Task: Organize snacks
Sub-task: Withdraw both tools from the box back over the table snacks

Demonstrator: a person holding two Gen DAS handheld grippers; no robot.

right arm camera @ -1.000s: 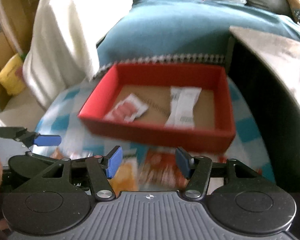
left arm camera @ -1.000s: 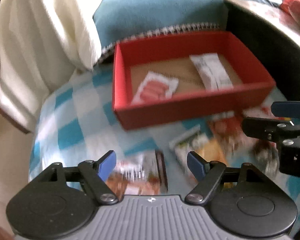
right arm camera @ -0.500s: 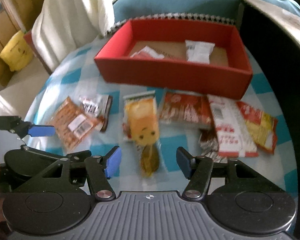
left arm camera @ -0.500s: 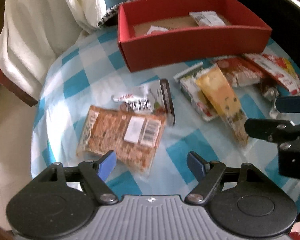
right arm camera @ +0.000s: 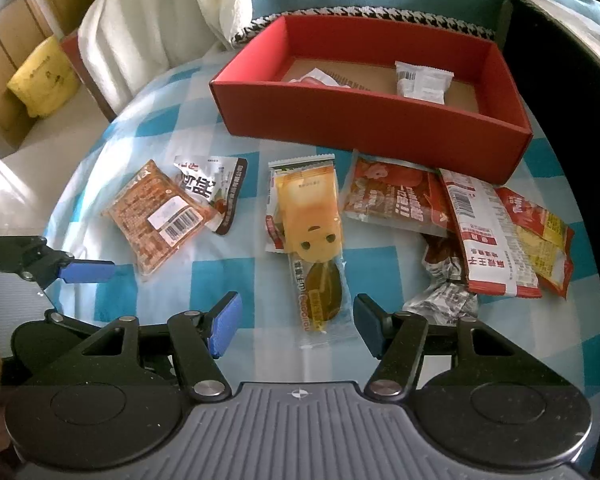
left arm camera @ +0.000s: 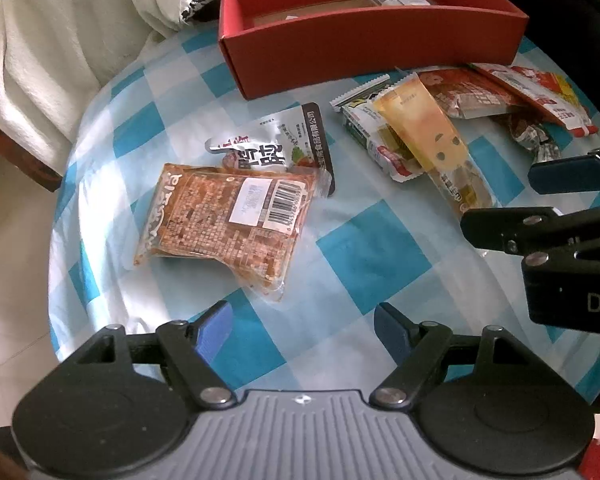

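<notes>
Lowered from the shallow red cardboard box [right arm camera: 380,120] over blue-checked tablecloth [left arm camera: 380,256]: left gripper [left arm camera: 302,328] and right gripper [right arm camera: 296,320], both wide and empty, right straddling yellow cartoon-faced snack packet [right arm camera: 312,220] mid-table; next pick near.

Both wrist views look steeply down and forward over a blue-checked tablecloth [left arm camera: 364,264] from close above. The left view sits over the near left, the right view over the near middle. Both share the far red box [right arm camera: 380,128], the scattered snack packets [right arm camera: 312,220] and each other's fingers.
</notes>
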